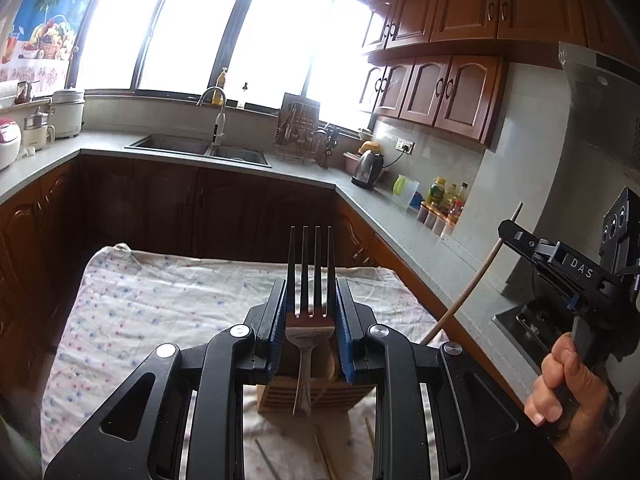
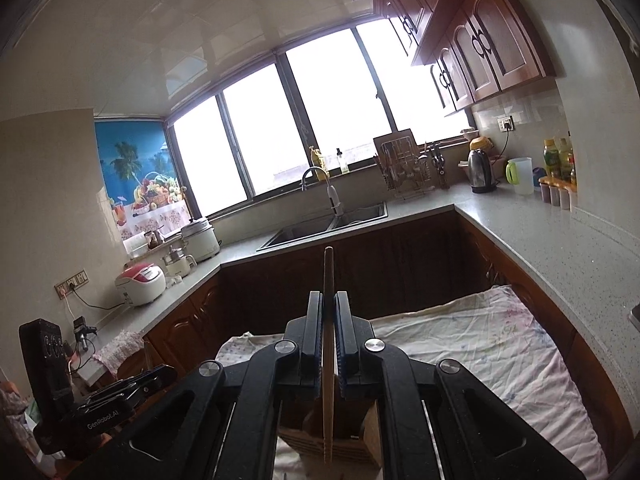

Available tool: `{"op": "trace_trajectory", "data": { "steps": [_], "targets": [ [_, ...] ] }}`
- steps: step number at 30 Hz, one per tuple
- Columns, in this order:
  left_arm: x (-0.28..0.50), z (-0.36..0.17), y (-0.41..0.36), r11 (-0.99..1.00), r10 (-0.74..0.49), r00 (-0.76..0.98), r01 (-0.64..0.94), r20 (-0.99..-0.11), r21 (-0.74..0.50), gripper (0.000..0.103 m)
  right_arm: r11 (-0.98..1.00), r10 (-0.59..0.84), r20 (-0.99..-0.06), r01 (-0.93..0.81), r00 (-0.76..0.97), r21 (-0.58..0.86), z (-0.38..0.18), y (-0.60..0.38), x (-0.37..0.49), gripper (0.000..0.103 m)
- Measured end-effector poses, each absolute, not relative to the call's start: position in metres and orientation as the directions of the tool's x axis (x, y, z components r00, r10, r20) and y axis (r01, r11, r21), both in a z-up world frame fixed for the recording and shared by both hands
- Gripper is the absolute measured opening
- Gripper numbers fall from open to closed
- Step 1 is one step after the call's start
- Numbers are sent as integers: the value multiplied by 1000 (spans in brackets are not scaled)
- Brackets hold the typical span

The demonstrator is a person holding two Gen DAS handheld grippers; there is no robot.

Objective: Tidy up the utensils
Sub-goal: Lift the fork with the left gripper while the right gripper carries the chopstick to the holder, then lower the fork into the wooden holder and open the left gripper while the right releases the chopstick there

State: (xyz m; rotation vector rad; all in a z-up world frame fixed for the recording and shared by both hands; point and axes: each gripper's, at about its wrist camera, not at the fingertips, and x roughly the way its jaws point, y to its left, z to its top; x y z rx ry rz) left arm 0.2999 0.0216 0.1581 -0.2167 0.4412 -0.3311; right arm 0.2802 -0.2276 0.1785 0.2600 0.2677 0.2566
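Your left gripper (image 1: 311, 300) clamps fork (image 1: 310, 280), right gripper (image 2: 329, 320) pinches chopstick (image 2: 328, 360); both above wooden holder (image 1: 316, 394). Thin chopstick may pivot, miss slot.

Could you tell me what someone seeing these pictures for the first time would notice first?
Most striking is the metal fork, tines up, clamped in the left gripper in the centre of the left wrist view. The right gripper pinches a wooden chopstick the same way. Both hang above a wooden utensil holder on the floral cloth, with glaring windows behind.
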Motion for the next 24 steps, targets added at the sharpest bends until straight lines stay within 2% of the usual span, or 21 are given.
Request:
{"op": "trace_trajectory", "data": {
  "steps": [7, 18, 24],
  "targets": [
    [339, 153, 4, 937, -324, 885, 251, -335, -244, 21, 946, 251, -214, -192, 944, 262, 174, -225, 316, 6],
    [376, 87, -4, 937, -307, 875, 207, -375, -282, 21, 959, 220, -276, -155, 936, 239, 107, -216, 345, 6],
    [385, 62, -6, 937, -301, 856, 183, -420, -297, 21, 953, 216, -292, -136, 932, 272, 82, -220, 353, 6]
  ]
}}
